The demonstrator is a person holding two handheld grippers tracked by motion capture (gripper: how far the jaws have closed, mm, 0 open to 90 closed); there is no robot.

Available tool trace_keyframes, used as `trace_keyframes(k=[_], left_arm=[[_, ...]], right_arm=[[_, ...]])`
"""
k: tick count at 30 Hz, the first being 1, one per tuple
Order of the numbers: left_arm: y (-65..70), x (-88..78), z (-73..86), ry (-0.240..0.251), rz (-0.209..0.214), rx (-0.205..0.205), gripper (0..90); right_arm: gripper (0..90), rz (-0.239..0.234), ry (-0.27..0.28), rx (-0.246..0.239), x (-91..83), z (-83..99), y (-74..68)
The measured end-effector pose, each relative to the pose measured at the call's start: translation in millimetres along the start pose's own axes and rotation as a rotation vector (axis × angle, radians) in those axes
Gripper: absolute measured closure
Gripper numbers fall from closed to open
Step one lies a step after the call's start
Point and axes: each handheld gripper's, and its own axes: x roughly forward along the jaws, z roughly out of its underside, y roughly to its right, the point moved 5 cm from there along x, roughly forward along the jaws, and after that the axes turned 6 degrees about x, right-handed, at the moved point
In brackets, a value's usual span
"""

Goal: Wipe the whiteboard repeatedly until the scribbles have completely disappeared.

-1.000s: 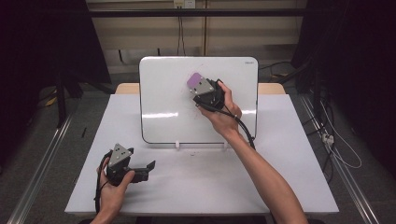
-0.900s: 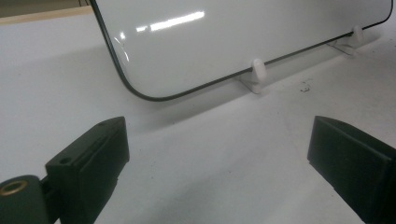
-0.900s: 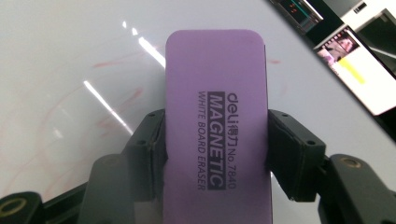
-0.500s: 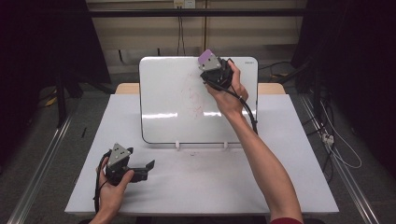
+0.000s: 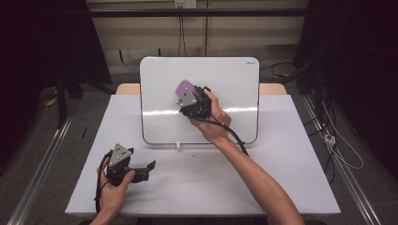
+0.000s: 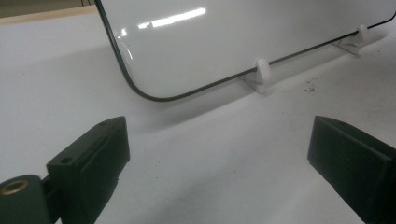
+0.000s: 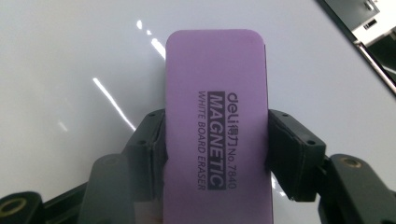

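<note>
Right now my right claw (image 5: 185,93) is clamped on the purple eraser (image 7: 215,130), its two black jaws pressing the long sides, as the right gripper view shows plainly with the printed label facing up at me. From the high view, I hold the eraser against the face of the whiteboard (image 5: 234,79), a little left of the board's middle, about halfway up it. The whiteboard itself stands propped on small white feet (image 6: 261,74) at the far side of the table (image 5: 291,178). My left claw (image 5: 149,167) rests low on the table near the front left corner, jaws standing wide apart with nothing between them; the left gripper view looks across bare tabletop toward the board's lower corner. As for progress, I judge the wiping to be well along or nearly finished: the board's surface reads as clean white with only glare streaks, and I can make out no writing or marks on it, though faint traces could be lost in the reflections. What may remain is a last pass over any leftover smudges and then setting the eraser down.
</note>
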Motion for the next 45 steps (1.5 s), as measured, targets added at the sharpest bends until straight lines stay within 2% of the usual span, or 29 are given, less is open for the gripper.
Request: trace_keyframes(k=[2,5,7,8,9,10,11,14,15,16,17,21,23,25,27,31,34,35,36,37,39,40,41,43,44,45], left_arm=[[-0.2,-1.2,-0.2,-0.004,-0.002,0.009,5.4],[-0.4,-1.3,0.2,-0.005,-0.002,0.008,5.4],[-0.6,-1.2,0.5,-0.005,0.0,0.006,5.4],[-0.7,-1.2,0.5,-0.005,0.0,0.007,5.4],[-0.7,-1.1,0.5,-0.005,0.0,0.007,5.4],[-0.7,-1.3,0.5,-0.006,0.001,0.007,5.4],[-0.6,-1.4,0.4,-0.003,0.001,0.006,5.4],[-0.4,-1.7,0.1,0.001,0.004,0.004,5.4],[-0.4,-1.8,0.3,0.001,0.005,0.004,5.4],[-0.4,-1.9,0.4,0.001,0.005,0.003,5.4],[-0.6,-2.1,0.6,0.001,0.003,0.003,5.4],[-1.6,-2.1,0.7,0.0,0.001,0.001,5.4],[-1.3,-2.1,0.0,0.004,0.006,0.003,5.4],[-0.7,-2.2,-1.6,0.008,0.006,0.009,5.3],[0.2,-2.1,-2.2,0.006,0.008,0.017,5.3],[1.1,-2.0,-1.5,0.008,0.008,0.012,5.3],[-0.4,-1.2,-1.3,0.008,0.009,0.01,5.3],[-0.8,-1.2,-1.3,0.003,0.009,0.013,5.3],[-0.8,-1.2,-1.4,0.004,0.012,0.015,5.3],[-0.4,-1.1,-1.7,0.008,0.013,0.017,5.3],[0.5,-1.3,-1.7,0.006,0.014,0.02,5.2],[1.1,-1.3,-1.5,0.008,0.012,0.015,5.3],[0.9,-1.4,-1.2,0.003,0.012,0.019,5.2],[0.8,-1.2,-1.1,0.002,0.011,0.019,5.2],[0.8,-1.1,-1.1,0.001,0.011,0.019,5.2],[0.9,-1.0,-1.2,0.001,0.01,0.02,5.2]], right_arm=[[41.7,-0.01,-0.003,-0.003,0.7,-1.9,-5.4],[41.7,-0.025,-0.006,0.003,3.1,-2.8,-2.7],[41.6,-0.013,-0.002,0.035,4.8,-4.8,5.9],[41.7,0.013,-0.006,0.053,6.7,-8.1,16.8],[41.7,0.013,-0.006,0.053,6.7,-8.1,16.8],[41.6,0.036,-0.007,0.084,8.7,-10.4,26.4],[41.6,0.036,-0.007,0.084,8.7,-10.4,26.4],[41.6,0.071,-0.01,0.165,11.7,-9.0,51.0],[41.6,0.102,-0.016,0.208,10.9,-4.0,68.5],[41.6,0.102,-0.016,0.208,10.9,-4.0,68.5],[41.6,0.114,-0.018,0.221,10.1,-1.4,74.6],[41.6,0.191,-0.042,0.286,2.3,15.4,111.6],[41.6,0.222,-0.054,0.3,-2.1,22.4,125.7],[41.6,0.229,-0.06,0.308,-4.8,26.4,130.5],[41.6,0.244,-0.062,0.282,-6.6,26.9,126.1],[41.6,0.222,-0.055,0.235,-4.1,23.3,101.9],[41.7,0.189,-0.042,0.198,-2.5,16.8,80.7],[41.6,0.157,-0.022,0.179,-1.9,12.7,64.0],[41.6,0.157,-0.022,0.179,-1.9,12.7,64.0],[41.6,0.146,-0.018,0.171,-1.6,12.0,56.8],[41.6,0.109,-0.001,0.162,-1.2,11.6,36.3],[41.6,0.103,0.008,0.142,-1.5,11.4,27.8],[41.7,0.076,0.014,0.124,-2.8,11.8,12.7],[41.7,0.067,0.017,0.114,-3.2,12.0,7.5],[41.7,0.05,0.02,0.065,-4.7,13.0,-5.3],[41.7,0.05,0.02,0.065,-4.7,13.0,-5.3]])
